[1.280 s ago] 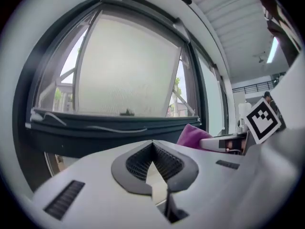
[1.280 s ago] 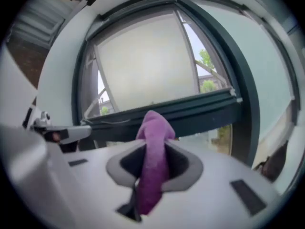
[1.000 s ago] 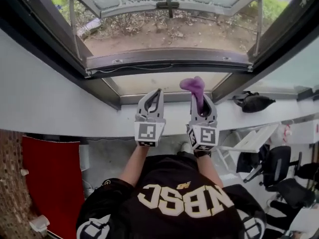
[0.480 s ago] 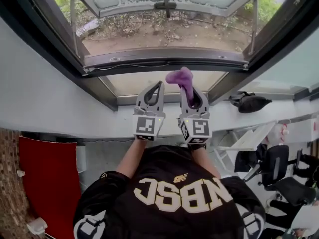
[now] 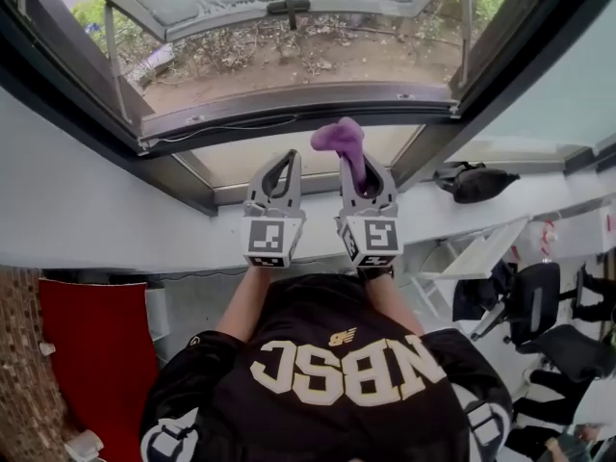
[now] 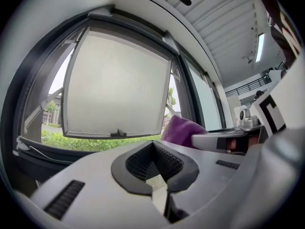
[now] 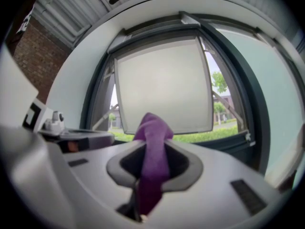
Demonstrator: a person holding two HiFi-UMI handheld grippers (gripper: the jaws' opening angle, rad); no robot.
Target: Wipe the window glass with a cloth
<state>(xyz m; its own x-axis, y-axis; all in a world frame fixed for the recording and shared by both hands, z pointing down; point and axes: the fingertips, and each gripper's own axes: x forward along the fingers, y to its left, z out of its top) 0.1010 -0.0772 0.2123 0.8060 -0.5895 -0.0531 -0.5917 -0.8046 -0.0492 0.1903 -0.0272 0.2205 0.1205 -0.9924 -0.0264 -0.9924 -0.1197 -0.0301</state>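
My right gripper (image 5: 360,169) is shut on a purple cloth (image 5: 340,139), and the cloth's bunched end sticks out past the jaw tips toward the window. In the right gripper view the cloth (image 7: 153,149) runs up between the jaws of that gripper (image 7: 152,142), in front of the frosted pane (image 7: 164,85) of the outward-swung sash. My left gripper (image 5: 276,171) is level with it on the left, shut with nothing in it (image 6: 153,146). From the left gripper view the cloth (image 6: 183,129) shows at the right, and the frosted pane (image 6: 116,87) fills the middle. Both grippers hover over the sill below the lower fixed glass (image 5: 260,160).
The dark window frame (image 5: 298,104) crosses just beyond the grippers. A black bag (image 5: 474,181) lies on the white sill to the right. Lower right are a white rack (image 5: 478,258) and office chairs (image 5: 539,320). A red panel (image 5: 96,354) stands at the lower left.
Both grippers and the cloth have shifted left and slightly up in the head view, keeping the same spacing. The right gripper keeps its hold on the cloth.
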